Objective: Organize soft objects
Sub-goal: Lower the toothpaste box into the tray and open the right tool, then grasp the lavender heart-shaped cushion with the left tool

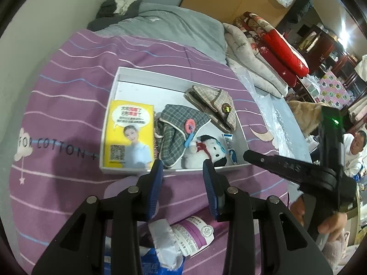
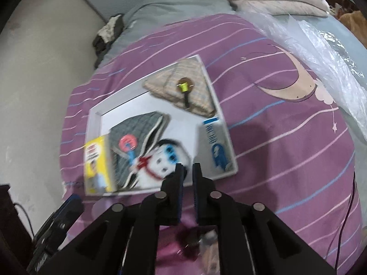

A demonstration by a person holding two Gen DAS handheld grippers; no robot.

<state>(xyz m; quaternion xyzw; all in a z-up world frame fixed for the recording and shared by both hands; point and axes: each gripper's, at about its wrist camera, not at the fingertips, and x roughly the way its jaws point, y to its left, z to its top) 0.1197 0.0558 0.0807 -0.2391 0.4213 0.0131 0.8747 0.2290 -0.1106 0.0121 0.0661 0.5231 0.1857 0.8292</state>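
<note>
A shallow white box [image 1: 114, 91] [image 2: 93, 123] lies on the purple striped bedspread. In it are a yellow tissue pack [image 1: 128, 135] [image 2: 95, 167], a grey plaid pouch [image 1: 176, 126] [image 2: 137, 133], a beige plaid pouch [image 1: 213, 105] [image 2: 183, 87], a white plush dog [image 1: 206, 151] [image 2: 160, 160] and a blue-white tube [image 1: 230, 149] [image 2: 214, 146]. My left gripper [image 1: 182, 167] is open and empty, just in front of the box's near wall. My right gripper [image 2: 187, 169] hovers near the box's near edge by the plush, jaws a narrow gap apart, holding nothing. It shows at the right of the left wrist view [image 1: 247, 154].
A purple-labelled pack [image 1: 195, 231] and torn blue-white wrapper [image 1: 162, 240] lie on the bedspread under my left gripper. Clear plastic sheeting [image 2: 321, 52] lies at the right. Folded quilts [image 1: 263, 52] and a grey blanket [image 1: 172, 27] lie beyond. A wall runs along the left.
</note>
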